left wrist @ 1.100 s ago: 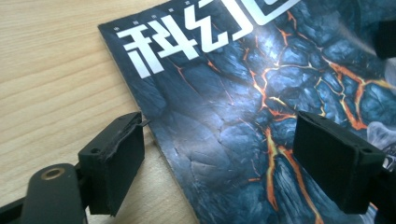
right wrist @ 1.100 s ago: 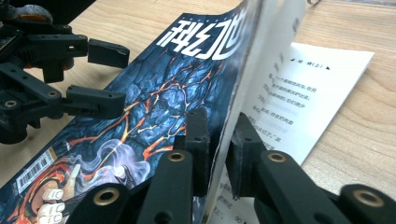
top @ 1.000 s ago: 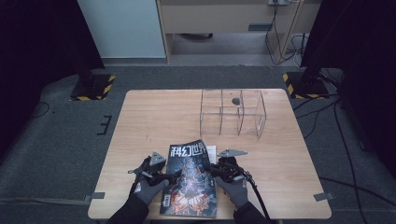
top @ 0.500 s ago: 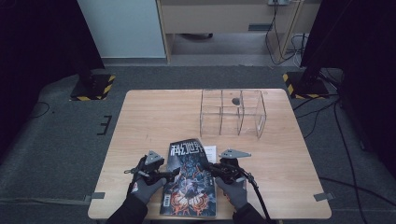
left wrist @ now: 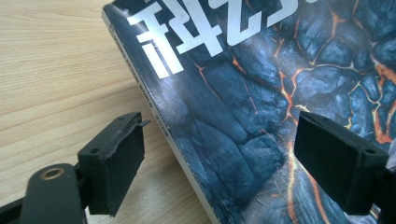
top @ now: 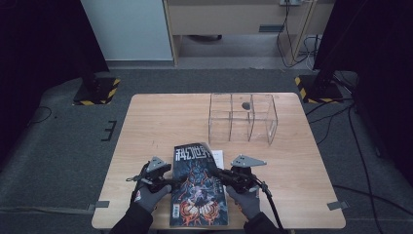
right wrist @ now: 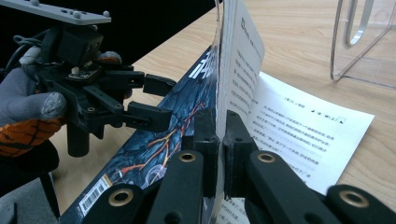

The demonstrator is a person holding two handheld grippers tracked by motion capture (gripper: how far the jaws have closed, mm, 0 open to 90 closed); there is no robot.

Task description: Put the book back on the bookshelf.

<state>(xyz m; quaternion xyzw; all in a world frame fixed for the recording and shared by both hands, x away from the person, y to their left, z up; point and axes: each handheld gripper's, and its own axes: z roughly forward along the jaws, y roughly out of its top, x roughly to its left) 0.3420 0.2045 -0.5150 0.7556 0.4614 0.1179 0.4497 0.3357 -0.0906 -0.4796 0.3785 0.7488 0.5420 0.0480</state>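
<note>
The room is a recording lab or test studio. A lone wooden counter (top: pixel 160 126) stands on grey carpet (top: pixel 58 146), ringed by black curtains (top: pixel 44 44). Stand bases with yellow-and-black hazard tape (top: pixel 95 91) flank it, tape marks (top: pixel 109 130) dot the floor, and loose cables (top: pixel 350 131) run across it.

Three cameras: one fixed overhead, one riding each gripper

High view looks forward-down over the whole table (top: pixel 146 122), far off; left gripper view sits close above the magazine (left wrist: pixel 261 93) cover; right gripper view looks close along its lifted cover; all share the magazine.
</note>
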